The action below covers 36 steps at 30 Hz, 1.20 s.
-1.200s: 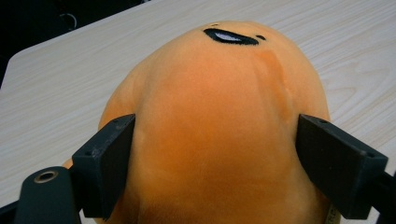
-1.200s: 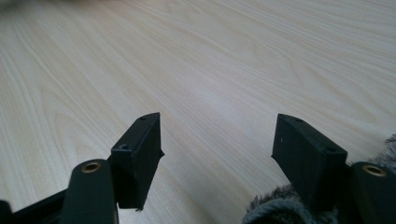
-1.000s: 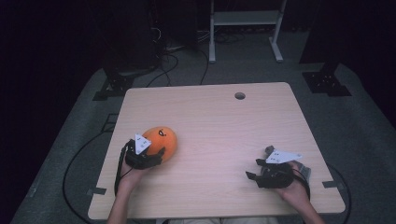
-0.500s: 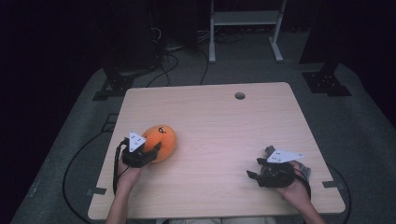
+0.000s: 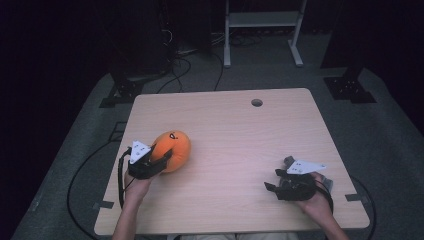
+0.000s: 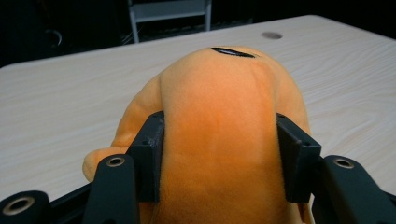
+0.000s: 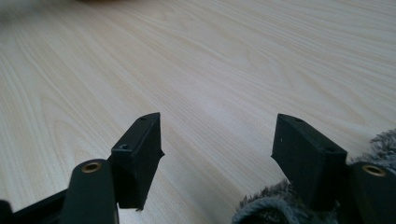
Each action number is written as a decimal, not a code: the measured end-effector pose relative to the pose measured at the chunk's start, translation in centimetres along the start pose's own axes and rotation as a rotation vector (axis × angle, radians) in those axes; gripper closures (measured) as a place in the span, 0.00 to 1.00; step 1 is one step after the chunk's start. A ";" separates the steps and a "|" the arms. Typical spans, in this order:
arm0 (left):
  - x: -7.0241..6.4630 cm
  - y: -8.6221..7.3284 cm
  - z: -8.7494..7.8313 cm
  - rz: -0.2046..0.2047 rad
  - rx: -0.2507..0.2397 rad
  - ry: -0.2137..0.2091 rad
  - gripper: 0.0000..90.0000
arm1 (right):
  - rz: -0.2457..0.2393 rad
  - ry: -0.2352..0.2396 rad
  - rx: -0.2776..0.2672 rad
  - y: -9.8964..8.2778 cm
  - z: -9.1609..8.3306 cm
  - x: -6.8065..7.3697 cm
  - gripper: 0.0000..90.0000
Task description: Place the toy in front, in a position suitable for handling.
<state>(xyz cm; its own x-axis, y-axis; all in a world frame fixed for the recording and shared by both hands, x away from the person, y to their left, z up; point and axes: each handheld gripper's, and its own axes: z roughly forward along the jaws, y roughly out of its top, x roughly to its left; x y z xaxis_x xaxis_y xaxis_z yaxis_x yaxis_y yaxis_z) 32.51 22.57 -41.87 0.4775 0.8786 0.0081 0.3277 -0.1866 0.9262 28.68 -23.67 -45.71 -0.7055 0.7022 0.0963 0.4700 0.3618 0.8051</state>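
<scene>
Orange plush toy (image 6: 219, 135) is pinched in the left gripper (image 6: 219, 154) jaws, just closed; right gripper (image 7: 217, 149) jaws spread.

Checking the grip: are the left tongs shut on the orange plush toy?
Shut: the left tongs squeeze the orange plush toy, denting its sides.

The rectangular light wood-grain table (image 5: 240, 150) stands on a grey carpeted floor (image 5: 380, 130). A small round cable hole (image 5: 257, 102) is set in the table top near the far edge, right of centre. A round orange plush toy (image 5: 172, 150) with a black stitched mark on top lies on the table at the near left. A grey fuzzy cloth object (image 7: 373, 149) lies on the table at the near right; its exact shape cannot be determined.
</scene>
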 end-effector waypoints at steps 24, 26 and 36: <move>-9.4 2.2 3.1 0.135 -0.017 -0.235 0.49 | -0.001 -0.012 -0.010 0.0 -0.2 -0.3 0.35; -9.9 2.2 3.2 0.142 -0.016 -0.248 0.49 | 0.000 -0.012 -0.013 0.0 -0.3 -0.2 0.35; -12.2 2.4 3.7 0.192 -0.018 -0.302 0.48 | 0.000 -0.016 -0.016 0.1 -0.4 -0.4 0.35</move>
<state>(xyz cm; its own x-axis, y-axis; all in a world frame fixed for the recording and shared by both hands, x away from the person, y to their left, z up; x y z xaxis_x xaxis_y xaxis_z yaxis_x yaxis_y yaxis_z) 30.45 9.80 -41.17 0.7491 0.6584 0.0732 0.1959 -0.3257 0.9250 28.79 -24.14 -45.49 -0.6966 0.7121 0.0870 0.4614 0.3519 0.8144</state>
